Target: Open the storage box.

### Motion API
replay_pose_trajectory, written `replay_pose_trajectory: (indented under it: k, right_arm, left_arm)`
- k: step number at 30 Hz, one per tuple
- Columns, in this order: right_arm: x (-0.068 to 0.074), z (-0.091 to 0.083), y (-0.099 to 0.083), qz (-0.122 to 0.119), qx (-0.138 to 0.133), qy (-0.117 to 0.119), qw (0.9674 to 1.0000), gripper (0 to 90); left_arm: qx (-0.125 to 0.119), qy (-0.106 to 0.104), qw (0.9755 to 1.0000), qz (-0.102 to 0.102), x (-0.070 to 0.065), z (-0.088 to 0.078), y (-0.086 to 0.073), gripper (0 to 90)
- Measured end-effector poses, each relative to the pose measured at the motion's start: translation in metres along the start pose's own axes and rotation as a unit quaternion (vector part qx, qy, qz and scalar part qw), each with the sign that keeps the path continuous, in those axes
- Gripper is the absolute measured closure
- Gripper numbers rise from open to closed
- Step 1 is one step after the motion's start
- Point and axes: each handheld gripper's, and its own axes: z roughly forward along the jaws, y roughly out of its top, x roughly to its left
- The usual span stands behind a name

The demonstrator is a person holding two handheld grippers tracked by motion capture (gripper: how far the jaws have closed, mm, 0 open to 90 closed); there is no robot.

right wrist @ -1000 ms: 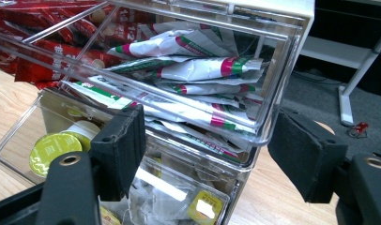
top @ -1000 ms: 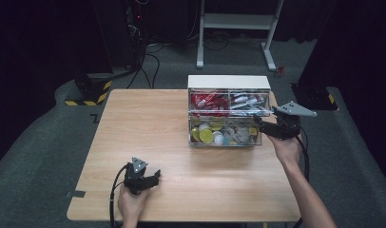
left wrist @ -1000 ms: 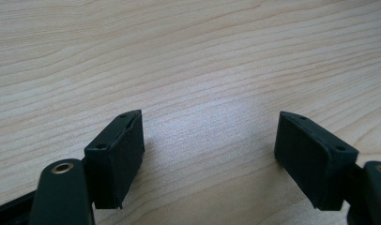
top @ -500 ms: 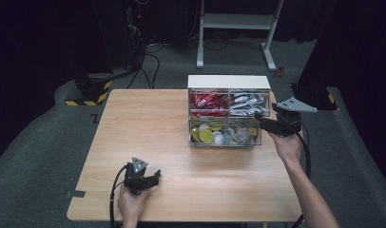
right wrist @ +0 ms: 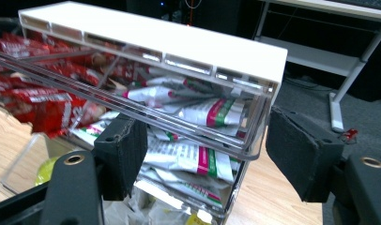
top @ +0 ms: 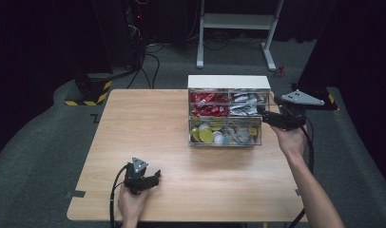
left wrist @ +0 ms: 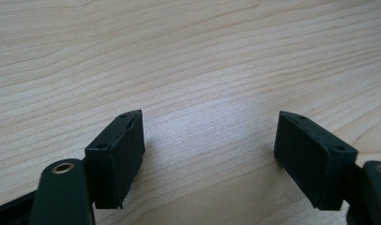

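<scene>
My left tool (top: 153, 175) rests on the wooden table (top: 148, 128) near its front edge, held in my left hand (top: 130, 203). In the left gripper view its two black jaws stand wide apart, and between them there is nothing but the bare wood grain.

My right hand (top: 290, 140) holds the right tool (top: 261, 110) at the right end of the drawer cabinet (top: 227, 81), which stands toward the back right part of the table. The cabinet has a white top and clear plastic drawers in two levels. The upper drawer (right wrist: 132, 101) is pulled out a little toward me; on its left side are red packets (right wrist: 43, 101), on its right side white packets with red and green print (right wrist: 198, 110). In the lower drawer (top: 224, 134) I see round yellow and white pieces, small and mixed with other things that I cannot identify.

In the right gripper view, the jaws of my right tool are apart, one on each side of the front right corner of the upper drawer. The clear front wall passes between them. I cannot tell if the left pad (right wrist: 123, 159) already touches the plastic; the right pad (right wrist: 301, 154) stands clearly apart from it.

Behind the table is grey carpet (top: 53, 123) with black cables, and a white stand (top: 236, 21) farther back.
</scene>
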Motion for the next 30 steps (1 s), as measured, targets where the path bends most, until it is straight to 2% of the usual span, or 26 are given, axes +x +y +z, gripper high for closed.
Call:
replay_pose_trajectory:
  k: [8, 17, 23, 26, 28, 30]
  right_arm:
    - [-0.003, -0.001, 0.01, 0.011, -0.008, 0.005, 0.9999, 30.1]
    - [-0.004, 0.002, 0.024, 0.01, -0.01, -0.008, 0.9999, 30.7]
    - [-0.006, 0.005, 0.028, 0.017, -0.012, -0.008, 0.9997, 31.5]
    - [-0.007, 0.007, 0.028, 0.021, -0.011, -0.007, 0.9997, 31.5]
    - [-0.008, 0.01, 0.027, 0.024, -0.01, -0.007, 0.9996, 31.5]
    - [-0.009, 0.012, 0.027, 0.027, -0.011, -0.008, 0.9996, 31.6]
  left_arm:
    - [0.0, -0.002, 1.0, 0.002, 0.0, 0.001, 0.001, 25.2]
    - [0.002, -0.004, 1.0, 0.005, 0.001, 0.001, 0.001, 24.8]
    - [0.001, -0.006, 0.9999, 0.008, 0.003, 0.002, 0.002, 24.4]
    - [0.002, -0.006, 1.0, 0.004, 0.002, 0.004, 0.004, 24.5]
    - [0.001, -0.01, 0.9999, 0.005, 0.003, 0.005, 0.005, 25.3]
    - [-0.005, -0.02, 0.9998, -0.004, 0.004, 0.006, 0.006, 27.2]
